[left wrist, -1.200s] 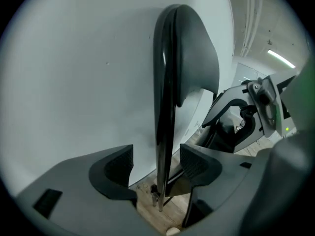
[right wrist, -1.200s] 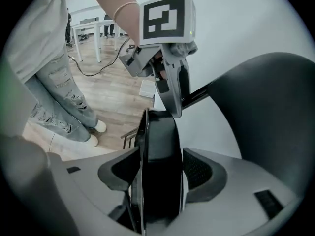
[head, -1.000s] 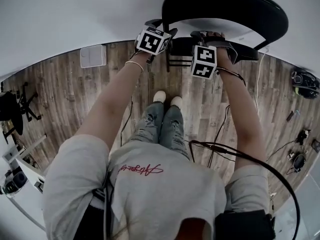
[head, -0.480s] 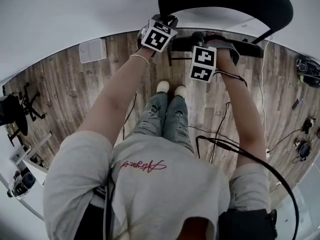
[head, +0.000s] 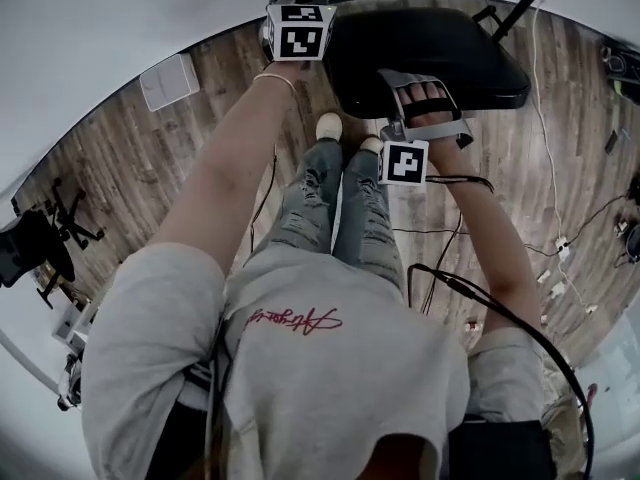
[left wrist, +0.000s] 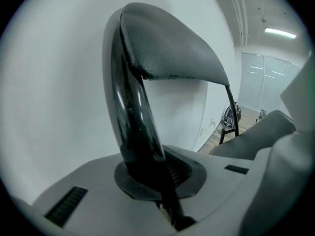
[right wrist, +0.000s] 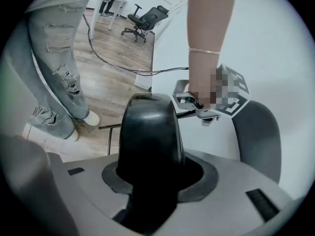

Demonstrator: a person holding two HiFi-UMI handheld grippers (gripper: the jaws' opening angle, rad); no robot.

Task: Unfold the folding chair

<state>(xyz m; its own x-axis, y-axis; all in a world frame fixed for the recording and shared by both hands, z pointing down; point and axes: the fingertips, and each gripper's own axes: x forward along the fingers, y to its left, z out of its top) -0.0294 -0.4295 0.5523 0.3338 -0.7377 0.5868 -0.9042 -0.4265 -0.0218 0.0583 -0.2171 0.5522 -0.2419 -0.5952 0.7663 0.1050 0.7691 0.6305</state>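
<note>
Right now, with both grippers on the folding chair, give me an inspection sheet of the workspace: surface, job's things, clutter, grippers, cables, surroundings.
Surface: wooden floor.
Job's things: folding chair in front of the person; backrest pad on a black frame tube.
Clutter: white box on the floor by the wall; small gear at the right edge.
Grippers: left gripper shut on the frame tube; right gripper shut on the seat edge, its jaws having just been closing.
Cables: thick black cable by the person's right arm; thinner ones trail over the floor at right.
Surroundings: white wall; office chair at left.
</note>
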